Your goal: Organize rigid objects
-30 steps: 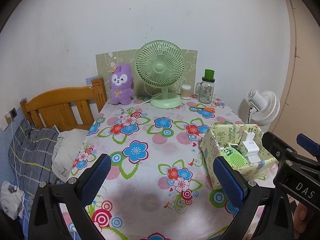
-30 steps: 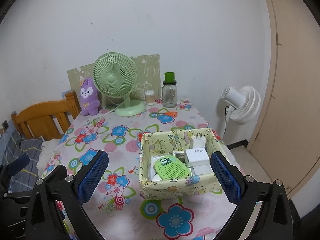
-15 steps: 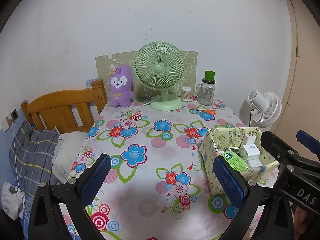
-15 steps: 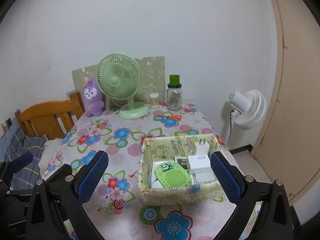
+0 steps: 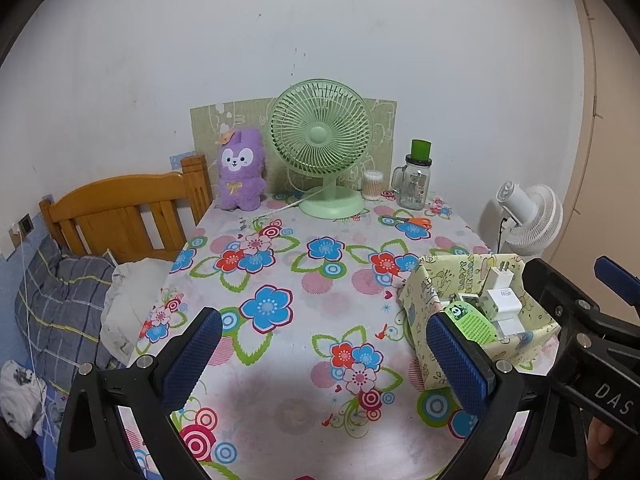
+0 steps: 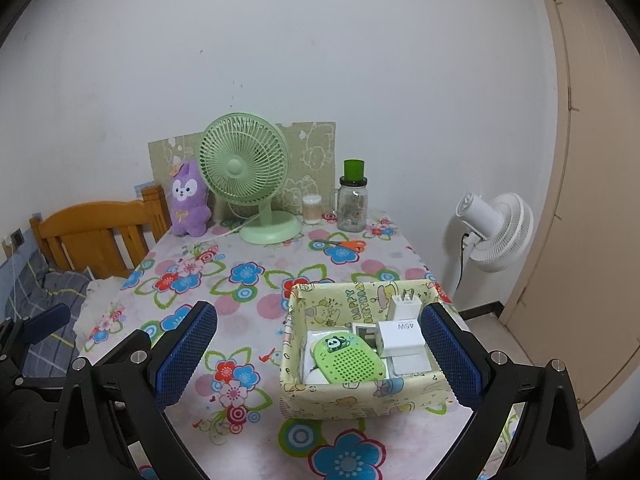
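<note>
A yellow cartoon-print box (image 6: pixel 360 394) stands near the table's front right; it also shows in the left wrist view (image 5: pixel 424 304). It holds a green panda device (image 6: pixel 346 362), a white 45W charger (image 6: pixel 402 334) and other white chargers. My right gripper (image 6: pixel 318 350) is open and empty, held above the table in front of the box. My left gripper (image 5: pixel 320 356) is open and empty over the flowered tablecloth, left of the box.
At the back stand a green desk fan (image 5: pixel 320 148), a purple plush toy (image 5: pixel 241 176), a glass jar with green lid (image 5: pixel 416 180) and a cotton-swab tub (image 5: pixel 372 186). Orange scissors (image 5: pixel 416 222) lie nearby. A wooden bed frame (image 5: pixel 120 208) is left, a white floor fan (image 6: pixel 496 232) right.
Both grippers have pulled back and risen from the table, so the box and table look farther away. Both stay open and empty.
</note>
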Available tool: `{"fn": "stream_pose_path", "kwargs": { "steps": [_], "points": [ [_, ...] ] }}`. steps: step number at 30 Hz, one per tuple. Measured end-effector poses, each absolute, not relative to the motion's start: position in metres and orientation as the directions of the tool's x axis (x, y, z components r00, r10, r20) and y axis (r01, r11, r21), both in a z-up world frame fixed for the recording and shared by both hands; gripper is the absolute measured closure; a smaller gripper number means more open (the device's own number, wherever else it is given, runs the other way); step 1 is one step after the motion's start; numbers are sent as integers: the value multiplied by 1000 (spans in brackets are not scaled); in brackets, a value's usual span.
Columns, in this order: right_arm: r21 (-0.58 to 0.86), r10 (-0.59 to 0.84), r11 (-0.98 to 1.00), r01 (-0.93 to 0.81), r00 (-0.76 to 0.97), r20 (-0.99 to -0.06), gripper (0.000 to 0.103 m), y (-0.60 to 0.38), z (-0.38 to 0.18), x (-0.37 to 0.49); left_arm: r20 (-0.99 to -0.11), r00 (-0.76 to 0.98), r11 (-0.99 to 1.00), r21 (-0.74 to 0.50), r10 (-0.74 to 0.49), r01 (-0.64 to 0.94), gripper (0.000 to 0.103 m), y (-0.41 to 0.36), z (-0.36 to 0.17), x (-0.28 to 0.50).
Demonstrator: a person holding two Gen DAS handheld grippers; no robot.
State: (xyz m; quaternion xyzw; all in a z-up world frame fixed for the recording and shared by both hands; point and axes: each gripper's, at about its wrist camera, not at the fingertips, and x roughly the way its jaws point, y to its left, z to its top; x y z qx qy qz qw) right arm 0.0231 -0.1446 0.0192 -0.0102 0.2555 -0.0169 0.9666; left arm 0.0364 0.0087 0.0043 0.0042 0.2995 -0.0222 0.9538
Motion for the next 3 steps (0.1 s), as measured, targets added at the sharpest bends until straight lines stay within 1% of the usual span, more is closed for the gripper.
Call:
{"fn": "stream_pose_path", "kwargs": {
  "steps": [3],
  "points": [
    [-24, -33, 999, 24, 869, -494, 0, -144, 18, 26, -571, 820, 999, -6, -40, 44, 0, 9, 3, 37]
  ]
}}
